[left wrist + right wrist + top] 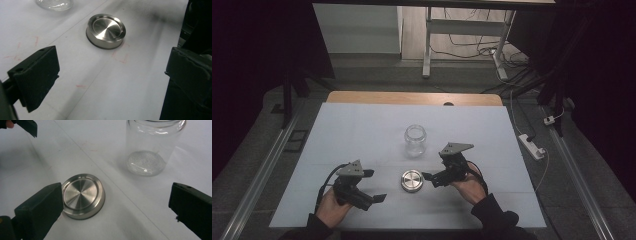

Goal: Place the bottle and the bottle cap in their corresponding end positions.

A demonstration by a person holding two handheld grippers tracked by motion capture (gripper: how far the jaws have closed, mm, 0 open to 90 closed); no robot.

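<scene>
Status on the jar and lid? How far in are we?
Early. Done: nothing evident; the glass jar stands open and empty, the metal lid lies flat on the table in front of it. In hand: right gripper open beside the lid; left gripper open, empty. Left, probably: lift lid, cap jar.

Both forearms enter from the near edge; the left gripper [374, 186] sits near left, jaws spread wide; the right gripper [431, 178] near right, jaws likewise parted, pointing left.
</scene>
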